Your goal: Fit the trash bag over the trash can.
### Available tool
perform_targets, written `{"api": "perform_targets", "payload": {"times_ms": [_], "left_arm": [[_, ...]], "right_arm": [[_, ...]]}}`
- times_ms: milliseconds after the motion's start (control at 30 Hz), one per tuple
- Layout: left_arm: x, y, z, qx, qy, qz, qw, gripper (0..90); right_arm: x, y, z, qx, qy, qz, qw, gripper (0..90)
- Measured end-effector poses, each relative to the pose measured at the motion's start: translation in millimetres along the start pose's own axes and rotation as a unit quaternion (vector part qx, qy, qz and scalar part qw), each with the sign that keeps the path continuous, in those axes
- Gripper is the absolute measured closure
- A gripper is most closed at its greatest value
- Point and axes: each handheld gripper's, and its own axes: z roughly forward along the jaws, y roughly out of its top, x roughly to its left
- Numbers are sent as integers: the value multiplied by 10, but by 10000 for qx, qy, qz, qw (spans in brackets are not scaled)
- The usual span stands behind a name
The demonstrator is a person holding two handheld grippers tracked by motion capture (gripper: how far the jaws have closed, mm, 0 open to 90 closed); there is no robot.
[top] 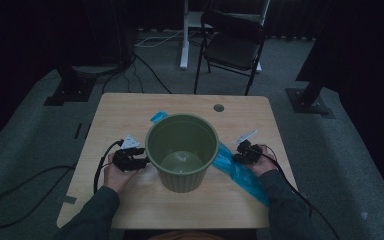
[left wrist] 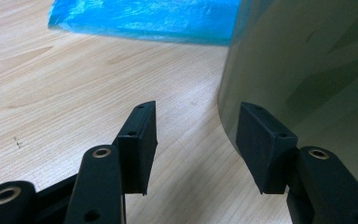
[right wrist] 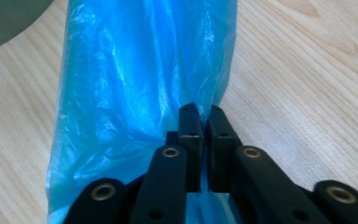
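A green ribbed plastic bin (top: pixel 182 152) stands upright in the middle of the light wooden worktop (top: pixel 130 115), its mouth open and its inside bare. A blue plastic bag (top: pixel 240 172) lies flat on the worktop, running under or behind the bin: a small corner shows at the bin's far left, and the long main part stretches from the bin's right side toward the near right edge.

The left gripper (top: pixel 130 159) rests on the worktop just beside the bin's left wall. In the left gripper view its fingers (left wrist: pixel 140 140) stand spread with nothing between them; the right-hand one sits close against the bin's curved side (left wrist: pixel 307 70), though whether it touches I cannot tell. The bag's blue edge (left wrist: pixel 144 21) lies farther off on the wood.

The right gripper (top: pixel 245 156) lies over the bag beside the bin's right wall. In the right gripper view its fingers (right wrist: pixel 191 140) are pressed nearly together on the edge of the crinkled blue film (right wrist: pixel 135 84), pinching it.

A black folding chair (top: pixel 232 45) stands on the floor beyond the worktop.
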Motion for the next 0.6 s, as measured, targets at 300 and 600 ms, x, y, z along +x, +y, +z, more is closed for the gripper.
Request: {"api": "perform_targets", "payload": {"times_ms": [300, 600], "left_arm": [[-25, -23, -55, -24, -38, 15, 10000, 483], [-60, -35, -69, -2, -74, 71, 9999, 483]], "right_arm": [[-132, 115, -204, -410, 54, 306, 9987, 895], [-195, 300, -446, -721, 12, 347, 9968, 898]]}}
